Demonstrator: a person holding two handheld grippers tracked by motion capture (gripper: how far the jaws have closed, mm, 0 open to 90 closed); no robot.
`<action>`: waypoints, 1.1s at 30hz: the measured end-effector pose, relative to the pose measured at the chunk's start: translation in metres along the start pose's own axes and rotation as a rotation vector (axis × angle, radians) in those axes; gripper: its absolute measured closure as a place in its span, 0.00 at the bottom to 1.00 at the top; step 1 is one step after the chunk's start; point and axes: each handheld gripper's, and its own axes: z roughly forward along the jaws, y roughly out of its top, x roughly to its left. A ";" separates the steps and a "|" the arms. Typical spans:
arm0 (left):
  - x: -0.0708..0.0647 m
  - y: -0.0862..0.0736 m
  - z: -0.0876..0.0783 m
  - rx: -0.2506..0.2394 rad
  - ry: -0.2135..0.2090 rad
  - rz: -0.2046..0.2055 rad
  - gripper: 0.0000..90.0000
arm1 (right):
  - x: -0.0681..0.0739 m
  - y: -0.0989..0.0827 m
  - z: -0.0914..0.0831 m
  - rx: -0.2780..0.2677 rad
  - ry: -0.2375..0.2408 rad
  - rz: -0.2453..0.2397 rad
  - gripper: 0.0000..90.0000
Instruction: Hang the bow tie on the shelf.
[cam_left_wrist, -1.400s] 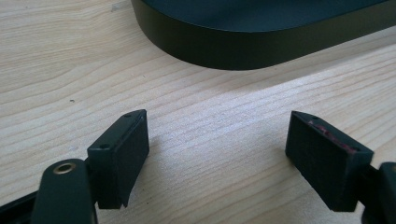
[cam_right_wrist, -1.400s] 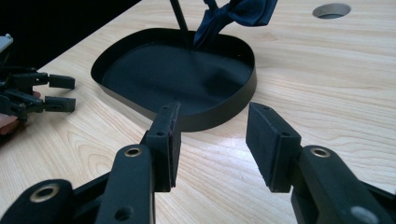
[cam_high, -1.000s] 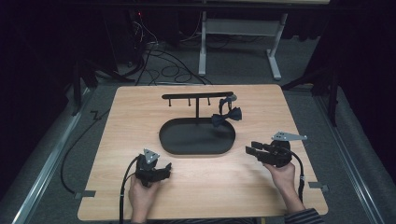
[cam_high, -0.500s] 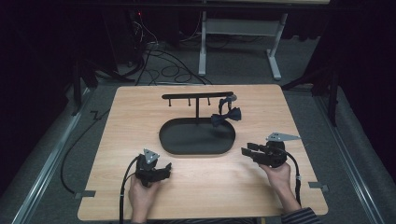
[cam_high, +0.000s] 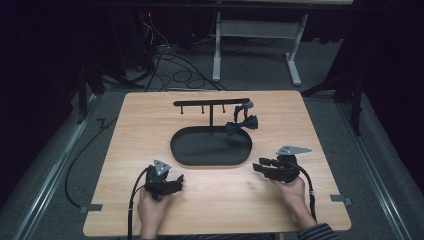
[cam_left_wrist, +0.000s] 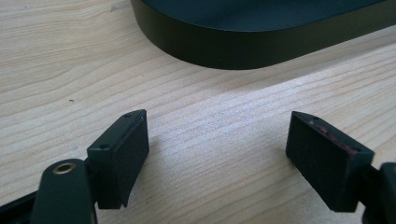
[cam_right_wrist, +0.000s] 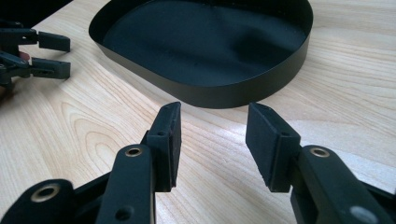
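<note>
Behind the tray (cam_high: 210, 148), dark bow tie (cam_high: 241, 124), details indistinct.

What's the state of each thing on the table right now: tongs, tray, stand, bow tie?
Left tongs: open, nothing between the jaws, low over the table.
Right tongs: open, nothing between the jaws, pointing at the tray.
Tray: upright on the table, nothing lying in it.
Stand: upright, its post rising from the tray's far side.
Bow tie: hanging from the stand's right end.

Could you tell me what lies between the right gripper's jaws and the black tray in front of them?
Nothing but bare wooden table: the right gripper view shows an empty strip of wood between the right gripper and the black tray.
</note>
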 end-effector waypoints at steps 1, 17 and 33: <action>0.000 0.000 0.000 0.000 0.000 0.000 0.24 | 0.002 0.000 0.002 0.006 -0.011 -0.010 0.64; 0.000 0.000 0.000 0.000 0.001 0.001 0.24 | 0.012 -0.009 0.014 0.047 -0.066 -0.055 0.63; 0.000 0.000 0.000 0.000 0.001 0.002 0.24 | 0.025 -0.014 0.026 0.087 -0.124 -0.151 0.62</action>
